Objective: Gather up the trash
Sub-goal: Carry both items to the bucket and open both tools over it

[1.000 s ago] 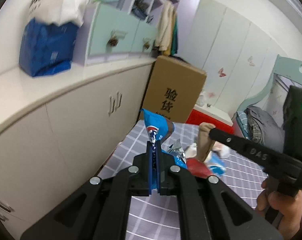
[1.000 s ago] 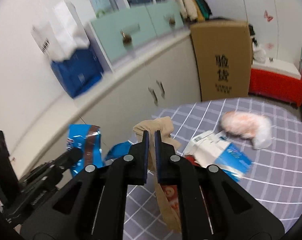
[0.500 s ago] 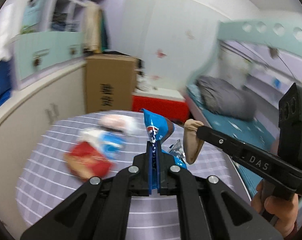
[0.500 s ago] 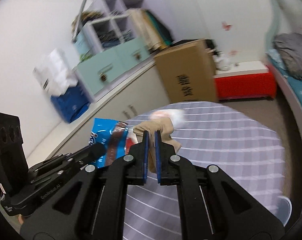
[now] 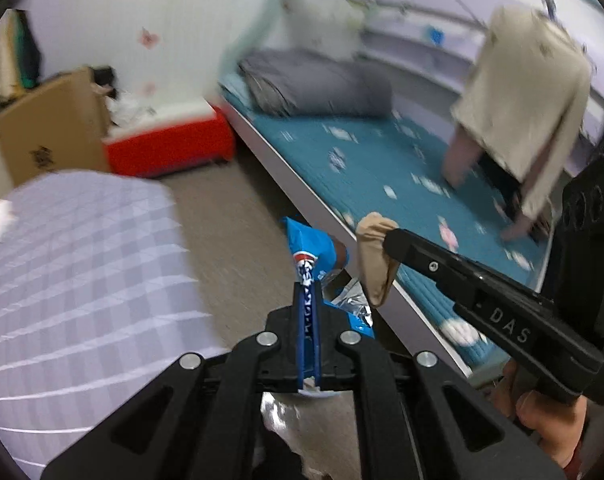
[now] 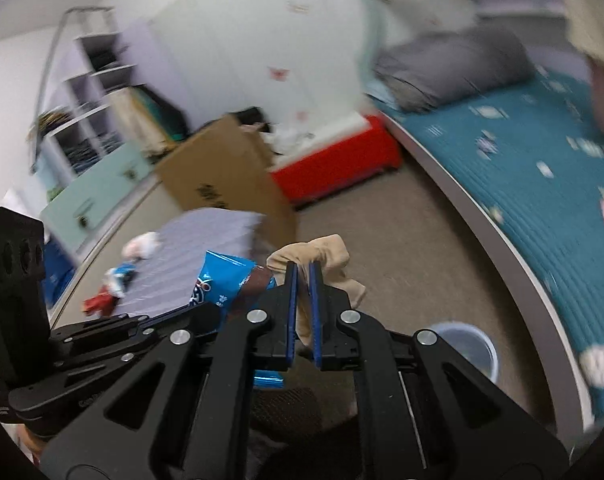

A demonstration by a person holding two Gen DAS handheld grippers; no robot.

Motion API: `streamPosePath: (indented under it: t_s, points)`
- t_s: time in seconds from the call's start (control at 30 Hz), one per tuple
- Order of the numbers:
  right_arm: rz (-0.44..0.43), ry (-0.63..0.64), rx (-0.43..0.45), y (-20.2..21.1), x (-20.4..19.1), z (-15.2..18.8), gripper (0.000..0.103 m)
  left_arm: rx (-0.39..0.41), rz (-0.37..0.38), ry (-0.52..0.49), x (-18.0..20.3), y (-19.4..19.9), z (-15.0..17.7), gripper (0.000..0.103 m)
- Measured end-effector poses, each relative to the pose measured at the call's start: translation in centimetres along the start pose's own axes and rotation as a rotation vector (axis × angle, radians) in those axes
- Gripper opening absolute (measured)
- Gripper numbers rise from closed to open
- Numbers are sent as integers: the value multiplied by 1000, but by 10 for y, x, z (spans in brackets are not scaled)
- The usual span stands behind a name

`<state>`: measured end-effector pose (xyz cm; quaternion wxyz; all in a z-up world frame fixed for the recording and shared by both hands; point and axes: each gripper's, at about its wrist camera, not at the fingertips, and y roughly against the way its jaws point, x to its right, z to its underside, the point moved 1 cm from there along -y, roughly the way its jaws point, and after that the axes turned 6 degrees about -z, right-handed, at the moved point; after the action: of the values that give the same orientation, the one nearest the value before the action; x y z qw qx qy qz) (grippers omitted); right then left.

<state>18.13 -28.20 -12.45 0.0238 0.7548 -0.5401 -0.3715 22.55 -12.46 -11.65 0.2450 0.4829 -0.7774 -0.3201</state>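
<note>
Over on the left, the round table with the grey-and-white checked cloth carries what's left of the litter: a pinkish-white crumpled wad, a blue-and-white wrapper and a red packet lying near one another by the table's near edge. Behind it stands a brown cardboard box with black characters, and beside that a low red storage box.

Moving in, the left gripper is clamped tight on a crinkled blue snack wrapper with a red-and-white logo, the foil sticking up above its blue pads and hanging silver below. It's off the table, out over the brown carpet.

Just beside it, the right gripper is pinched narrow on a limp beige stocking, which drapes over both sides of the fingers. A hand grips its handle.

Down by the bed frame sits a pale blue round bin, partly hidden behind the right gripper's body. Further right runs the bed with the teal patterned quilt, a grey pillow at its head, and a person in a cream top on it, blurred.
</note>
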Motion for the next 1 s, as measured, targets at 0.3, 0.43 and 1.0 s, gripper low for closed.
streamPosePath:
  t_s: [0.3, 0.43, 1.0]
  points:
    - [229, -216, -101, -19, 145, 73, 7, -312, -9, -73, 52, -156, 51, 3]
    - [257, -292, -143, -37, 181, 97, 7, -409, -11, -73, 52, -209, 68, 3]
    - [283, -379, -178, -64, 213, 120, 7, -514, -15, -54, 61, -279, 60, 71]
